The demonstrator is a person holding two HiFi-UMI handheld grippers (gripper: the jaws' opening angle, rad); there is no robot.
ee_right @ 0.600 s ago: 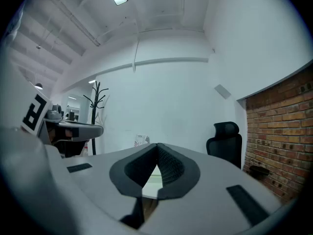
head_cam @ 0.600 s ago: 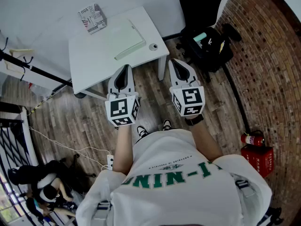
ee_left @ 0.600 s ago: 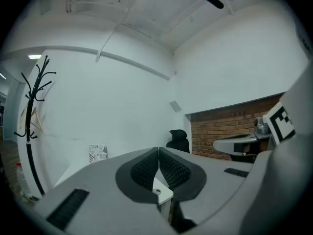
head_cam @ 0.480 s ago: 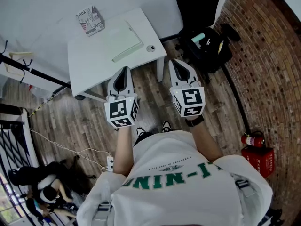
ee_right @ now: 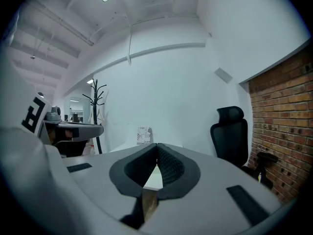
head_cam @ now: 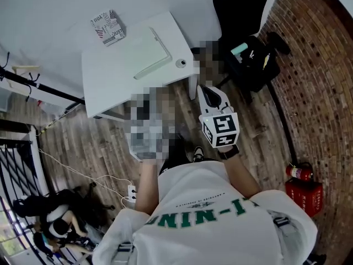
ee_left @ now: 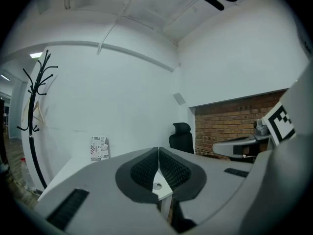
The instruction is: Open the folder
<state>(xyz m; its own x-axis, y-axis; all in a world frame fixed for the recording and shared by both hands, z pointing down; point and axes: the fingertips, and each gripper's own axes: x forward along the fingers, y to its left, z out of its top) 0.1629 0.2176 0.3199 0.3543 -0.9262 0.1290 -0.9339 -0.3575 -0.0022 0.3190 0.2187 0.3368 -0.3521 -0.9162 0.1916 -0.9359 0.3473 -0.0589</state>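
Observation:
A pale, flat folder (head_cam: 144, 51) lies closed on the white table (head_cam: 110, 84), toward its right half. Both grippers hover over the wooden floor short of the table's near edge and touch nothing. My right gripper (head_cam: 205, 88) points at the table's right corner, and in its own view its jaws (ee_right: 157, 145) meet at the tips with nothing between them. A mosaic patch covers the left gripper in the head view. In the left gripper view my left gripper (ee_left: 158, 150) is shut and empty too.
A printed box (head_cam: 108, 24) stands at the table's far edge against the wall. A small round object (head_cam: 181, 63) sits near the right corner. A black office chair (head_cam: 242, 15) with bags stands to the right. A fire extinguisher (head_cam: 298, 173) is by the brick wall.
Both grippers stay where they were before the table. The head view has shifted slightly, and a mosaic patch now covers the left gripper.

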